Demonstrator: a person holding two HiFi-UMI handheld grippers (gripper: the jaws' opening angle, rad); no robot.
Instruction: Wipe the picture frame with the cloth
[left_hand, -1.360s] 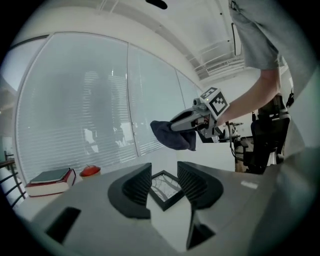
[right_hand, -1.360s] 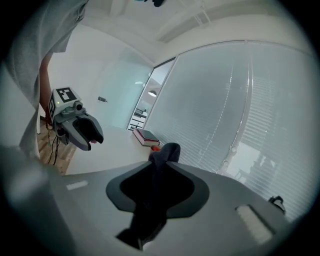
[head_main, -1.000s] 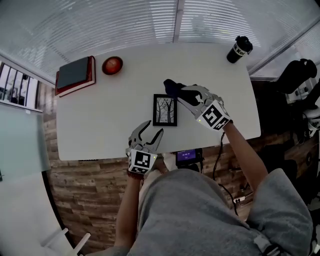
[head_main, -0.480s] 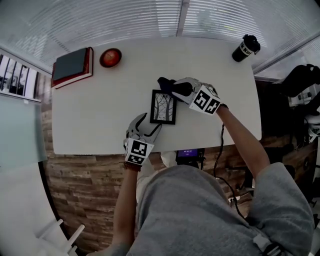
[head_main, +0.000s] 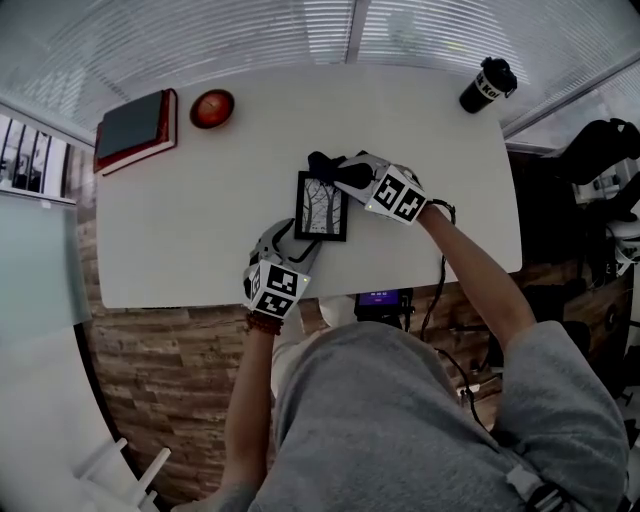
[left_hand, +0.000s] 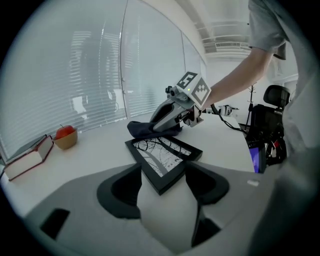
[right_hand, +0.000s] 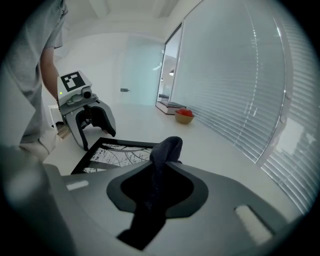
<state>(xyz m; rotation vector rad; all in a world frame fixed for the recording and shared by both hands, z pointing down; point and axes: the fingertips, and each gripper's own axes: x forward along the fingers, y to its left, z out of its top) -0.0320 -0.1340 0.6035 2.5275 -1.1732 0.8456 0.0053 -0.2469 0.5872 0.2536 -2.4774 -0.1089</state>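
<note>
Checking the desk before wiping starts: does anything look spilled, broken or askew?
Nothing stands out. The picture frame lies flat and unbroken on the table; the right gripper holds the cloth beside its far end. The cup stands upright; nothing is spilled.

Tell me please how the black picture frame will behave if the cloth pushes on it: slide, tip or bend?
It would probably slide: the picture frame lies flat on the smooth white table. Lying flat, it can hardly tip. Its straight, thick edges suggest that it is stiff, so it should move as one piece.
</note>
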